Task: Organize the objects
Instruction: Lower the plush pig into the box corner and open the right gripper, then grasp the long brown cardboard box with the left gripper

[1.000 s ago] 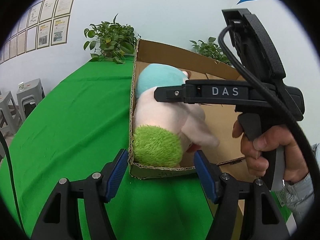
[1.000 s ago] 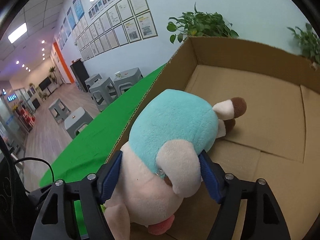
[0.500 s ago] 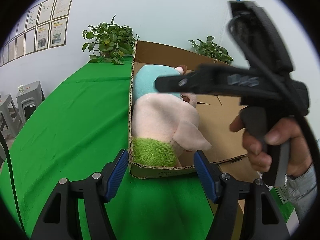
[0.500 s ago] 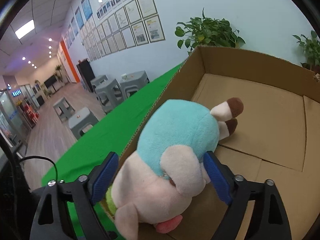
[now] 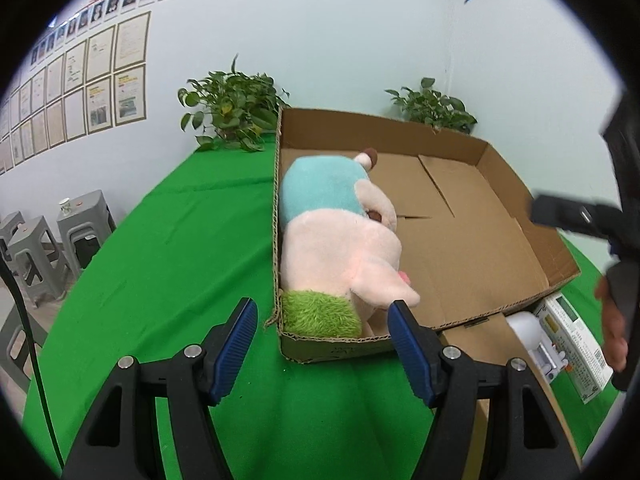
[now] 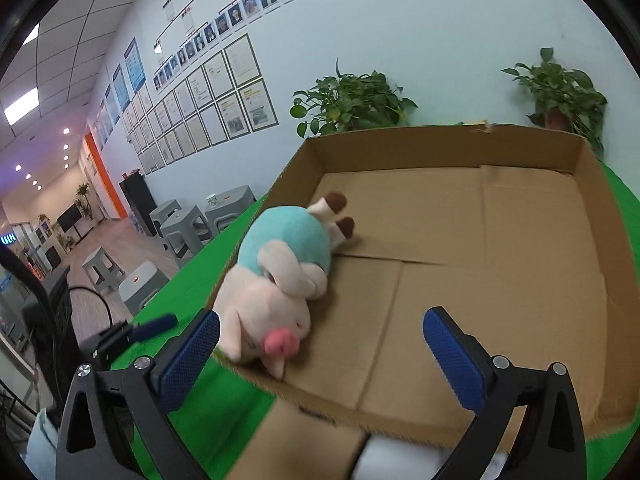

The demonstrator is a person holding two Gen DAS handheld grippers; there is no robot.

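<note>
A plush pig (image 5: 340,248) (image 6: 276,280), pink with a teal back and a green tuft, lies on its side in the left part of a shallow cardboard box (image 5: 496,236) (image 6: 500,240) on the green tablecloth. My right gripper (image 6: 320,344) hangs over the box's near edge, its jaws still opening and nothing between them; the pig is just beyond its left finger. The left gripper (image 5: 322,338) stands open before the box's near left corner, holding nothing. At the right edge of the left wrist view the right gripper's body (image 5: 580,216) and a hand (image 5: 612,320) show.
Potted plants (image 5: 236,116) (image 5: 432,108) stand behind the box by the wall. A white packet with print (image 5: 568,344) and a white roll (image 5: 524,328) lie right of the box's front flap. Grey stools (image 5: 48,240) stand beyond the table's left edge.
The right gripper let go of the pig, opened wide and pulled back to the right. The pig settled onto the box floor. The left gripper stayed put.
</note>
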